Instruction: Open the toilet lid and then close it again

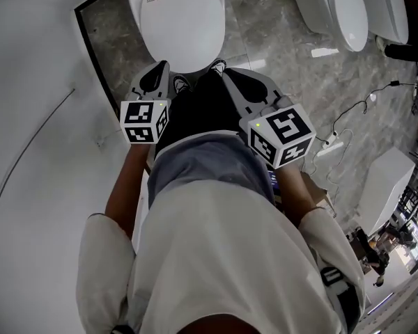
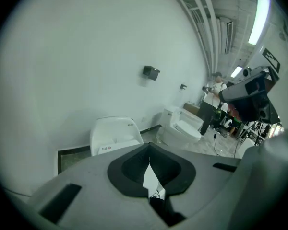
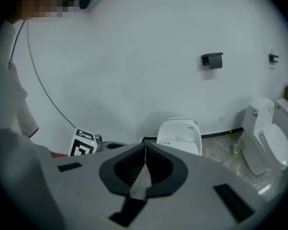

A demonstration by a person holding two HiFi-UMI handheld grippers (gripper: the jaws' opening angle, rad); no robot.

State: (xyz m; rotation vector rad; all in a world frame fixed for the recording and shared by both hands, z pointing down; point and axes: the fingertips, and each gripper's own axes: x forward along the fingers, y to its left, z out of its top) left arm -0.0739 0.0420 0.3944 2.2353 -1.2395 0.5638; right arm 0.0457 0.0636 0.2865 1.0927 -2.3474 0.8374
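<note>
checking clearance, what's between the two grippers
In the head view, the person's black trousers and a shoe lie between left gripper and right gripper.

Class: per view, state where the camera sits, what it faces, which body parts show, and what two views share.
Head view: on the head, steeply down at the toilet; torso, forearms, left gripper, right gripper.
Left gripper view: on that gripper, toward toilet and wall; its shut jaws.
Right gripper view: likewise; also a sleeve.
All share the toilet.
</note>
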